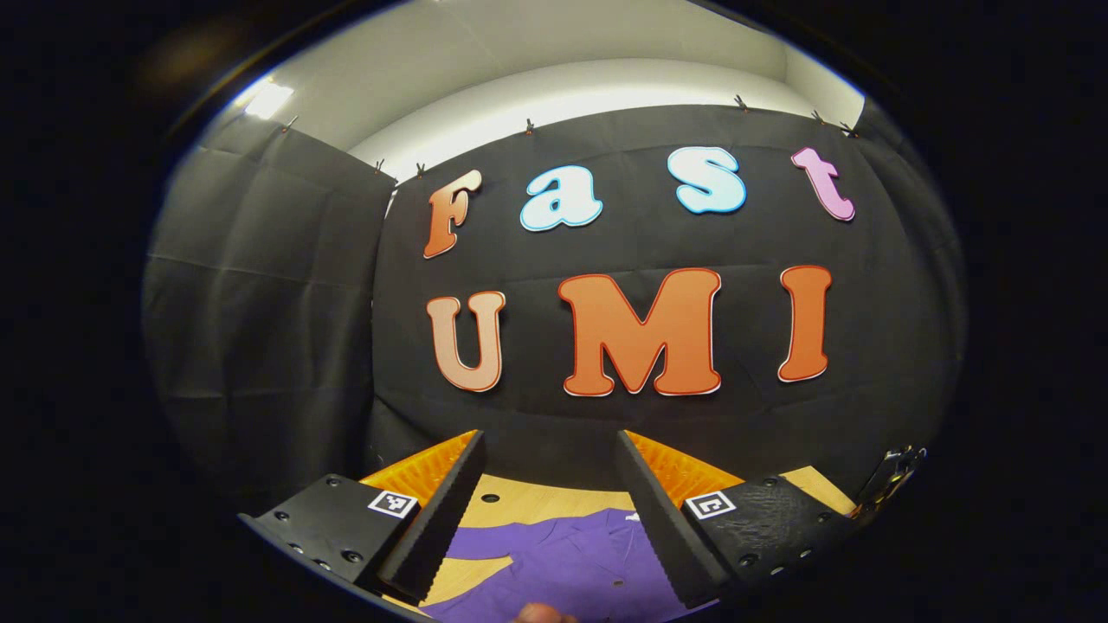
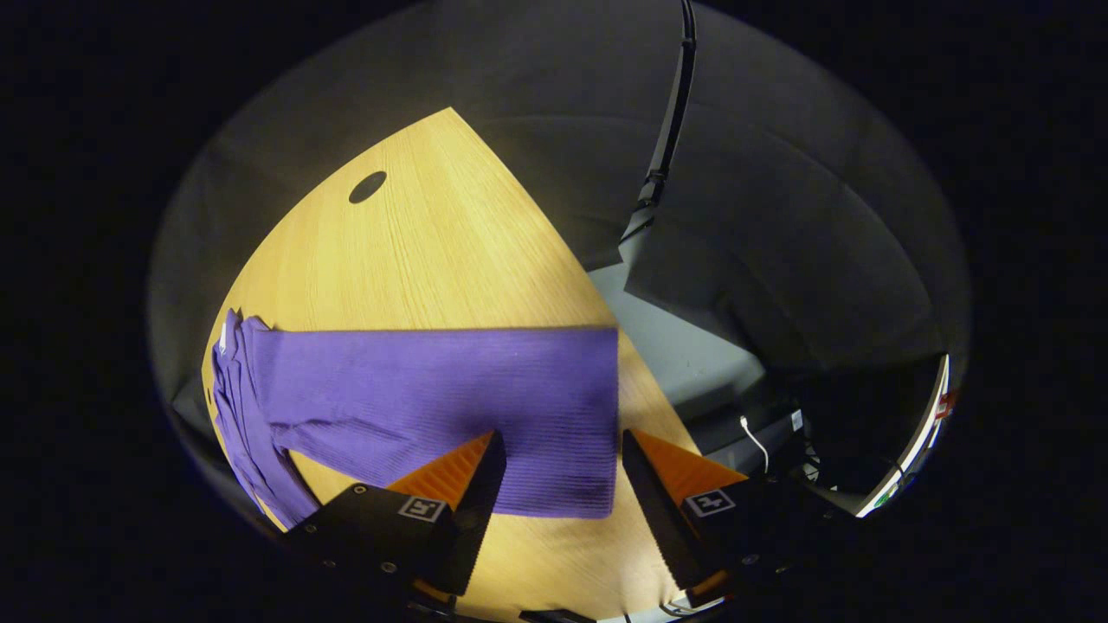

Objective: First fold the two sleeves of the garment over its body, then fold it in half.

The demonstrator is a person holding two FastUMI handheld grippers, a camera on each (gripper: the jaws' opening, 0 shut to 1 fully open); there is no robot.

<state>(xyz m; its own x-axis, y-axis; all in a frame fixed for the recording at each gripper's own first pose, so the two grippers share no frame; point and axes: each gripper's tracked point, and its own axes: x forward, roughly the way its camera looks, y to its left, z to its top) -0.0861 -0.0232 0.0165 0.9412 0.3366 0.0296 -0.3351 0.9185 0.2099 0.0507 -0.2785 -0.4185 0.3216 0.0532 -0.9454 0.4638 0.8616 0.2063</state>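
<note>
The purple garment (image 2: 433, 407) is lying flat on the wooden table (image 2: 433, 242). In the right gripper view it is being shown as a long, neat rectangle with a straight edge toward the table's corner. A bunched part is seen at its far left end, and 1 strip, possibly a sleeve, is trailing off toward the lower left. From this the sleeve folds are judged to be at least partly done, though it cannot be told whether both sleeves are lying over the body. The fold in half is judged to be either just made or not yet made; the layers cannot be counted here.

The right gripper (image 2: 554, 476) is being held above the garment's near edge with its jaws spread apart and nothing between them. The fingers are not being pressed on the cloth.

The left gripper (image 1: 554, 510) is being held up and pointed toward the booth's wall, with its jaws likewise apart and nothing held. The garment (image 1: 571, 562) is seen below it, with a small part of a hand (image 1: 541, 614) at the bottom edge.

If the half fold is left, the straight edge near the right gripper would need to be gripped next.
</note>
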